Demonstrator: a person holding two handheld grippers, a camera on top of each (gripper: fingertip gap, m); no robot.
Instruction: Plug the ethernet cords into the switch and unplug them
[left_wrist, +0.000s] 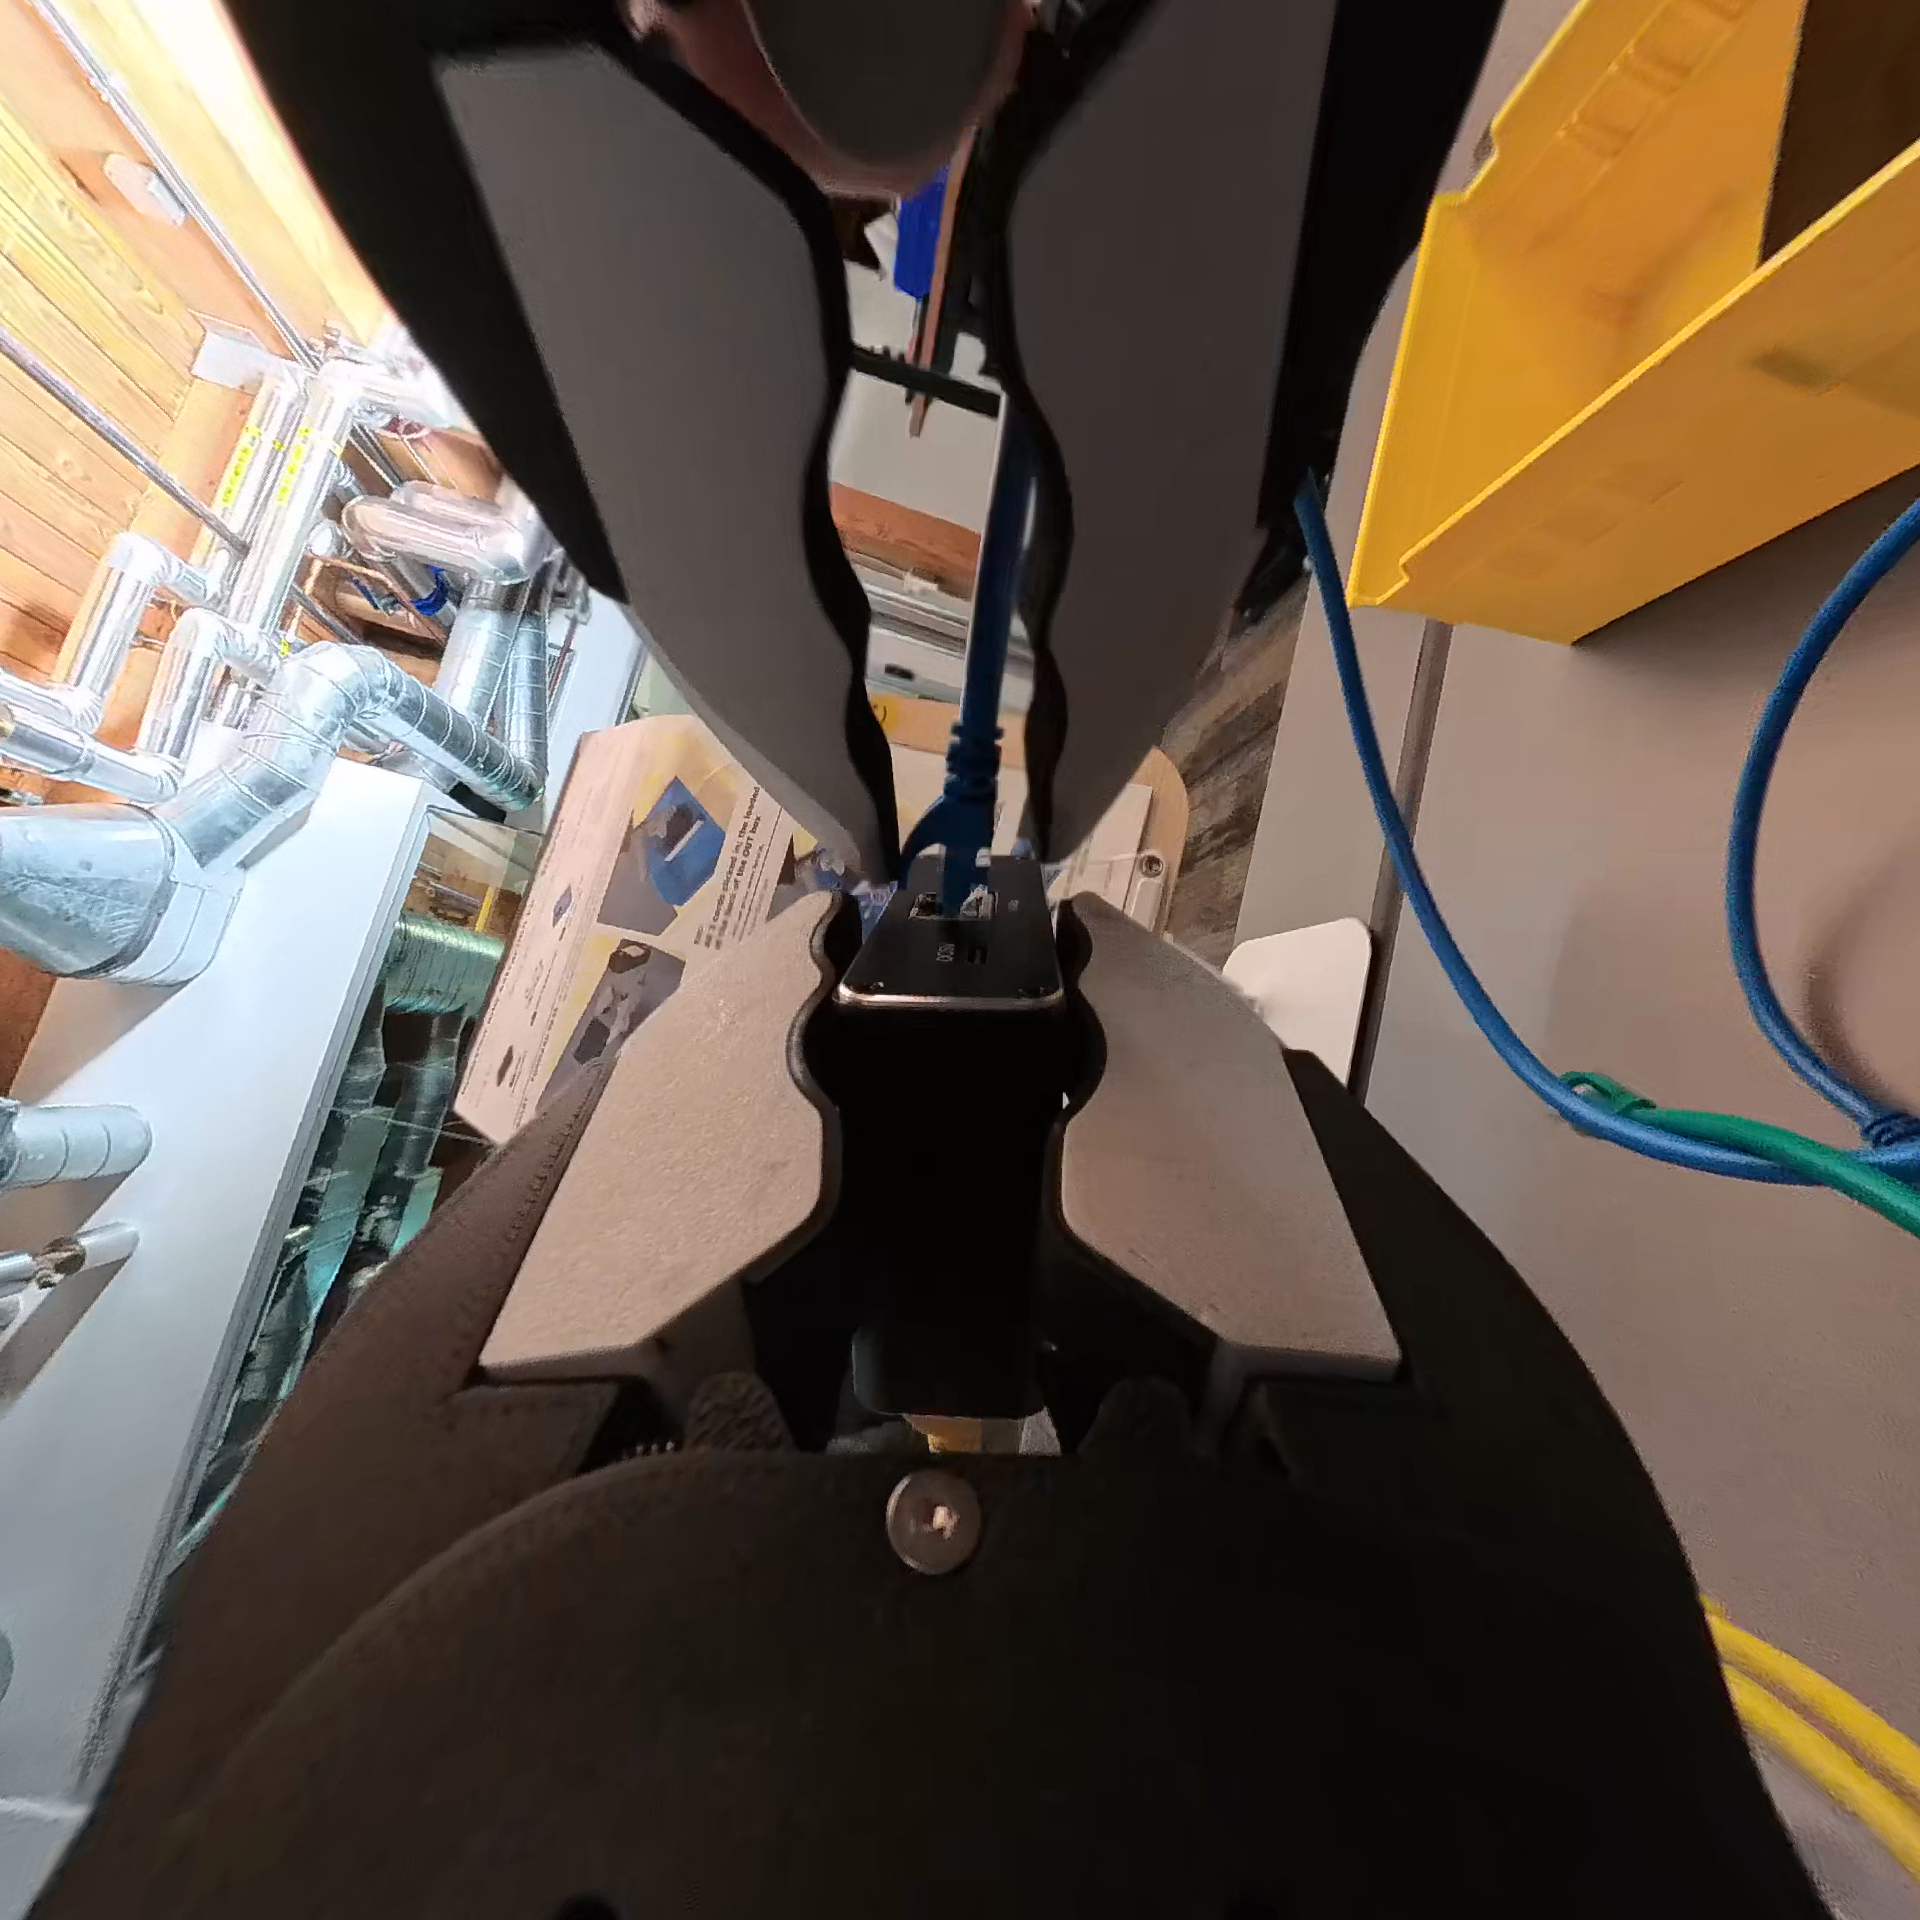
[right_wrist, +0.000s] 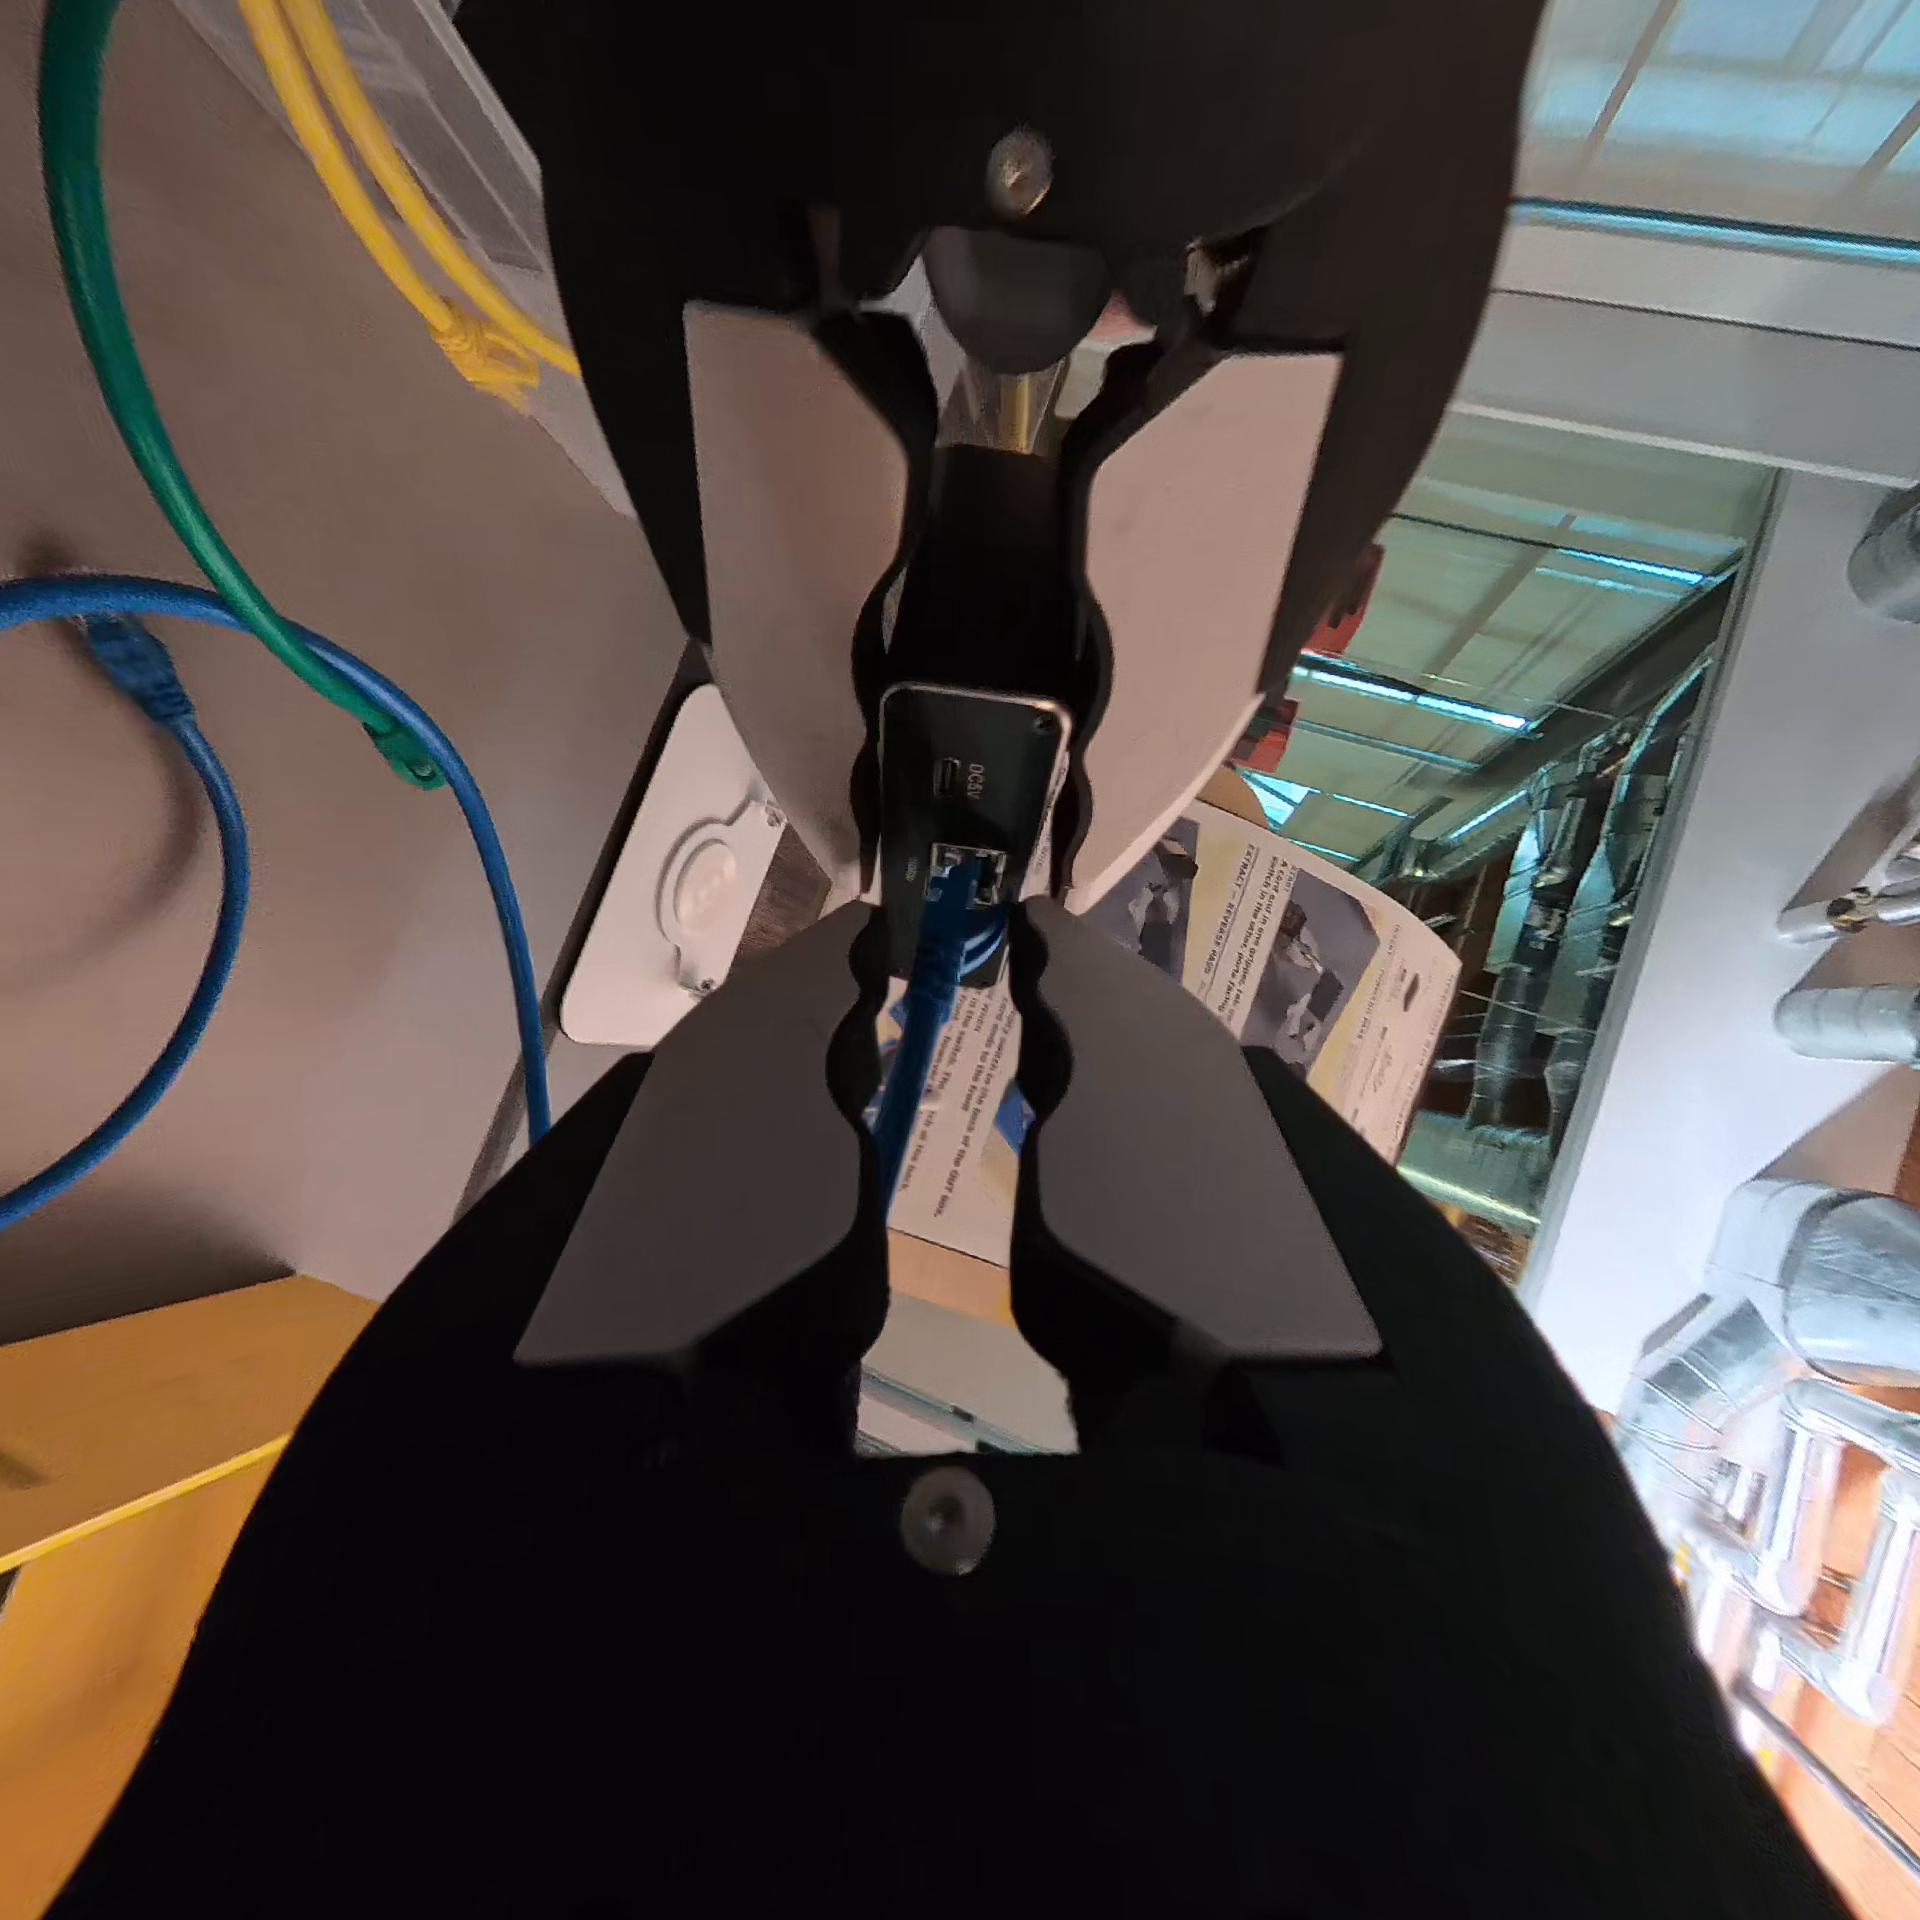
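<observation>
The left gripper (left_wrist: 951, 925) clamped the black switch (left_wrist: 951, 1122) between its two fingers, so both long sides of the switch were covered by the grey pads (left_wrist: 686, 1122). The rear end of the switch was hidden deep in the gripper body, and only a small brass-coloured part showed there. The port face of the switch pointed away from the left gripper, toward the right gripper (right_wrist: 940, 920), which met it head-on.

A blue cord (right_wrist: 914, 1049) was plugged into one port on that face. Its plug (right_wrist: 951, 894) sat at the very tips of the right gripper, and the cord ran back through the narrow gap between the fingers. Whether the tips really pressed on the plug could not be made out; the fingers stood close together around it. The second port beside the plug was partly covered by the blue plug boot. A small slot-shaped port on the same face, farther from the plug, stayed free.

Very little open room was left around the switch, since the four fingertips almost met at its port end. Beside the switch, on the grey wall (right_wrist: 343, 1039), more loose cords hung: a blue one, a green cord (right_wrist: 156, 447) and a yellow cord (right_wrist: 353, 166), all cut off by the picture edge. A yellow bin (left_wrist: 1621, 343) was fixed on the same wall. Behind the switch lay a printed sheet (right_wrist: 1309, 997), partly hidden by the grippers.
</observation>
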